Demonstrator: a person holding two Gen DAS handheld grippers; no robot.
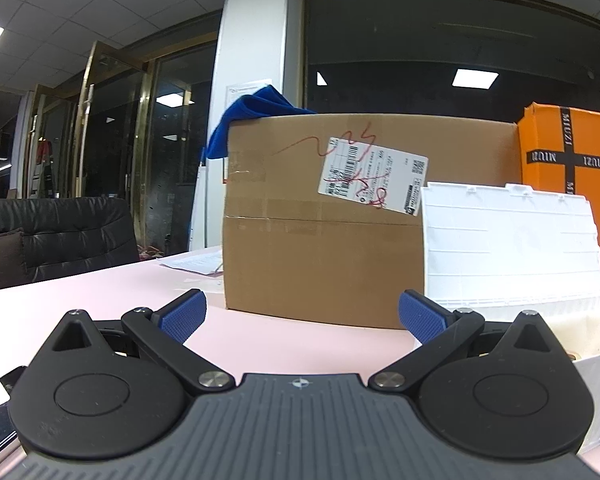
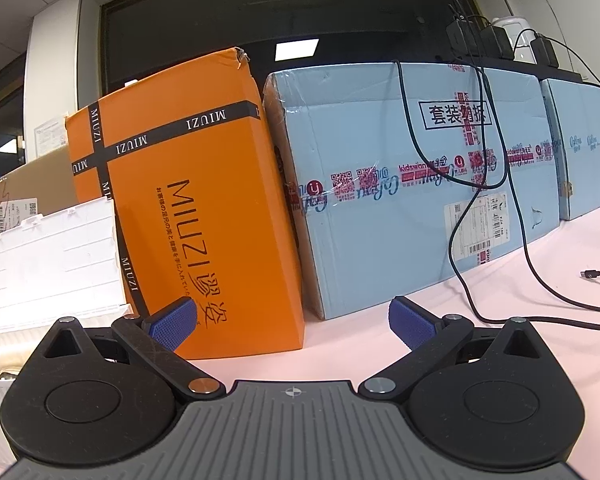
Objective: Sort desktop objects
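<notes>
left gripper: your jaws spread wide, empty.
right gripper: same.
white plastic storage bin: on pink worktop, between your grippers; left nearer.
sortables: none visible.

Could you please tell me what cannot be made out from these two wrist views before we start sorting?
- White plastic bin: its contents are hidden by its raised lid in both views, and partly by the left claw.
- Shipping label on the brown cardboard box: print too small, scribbled over in red.
- Black cables: cut off by the right edge of the right wrist view.
- Right claw holds nothing.
</notes>
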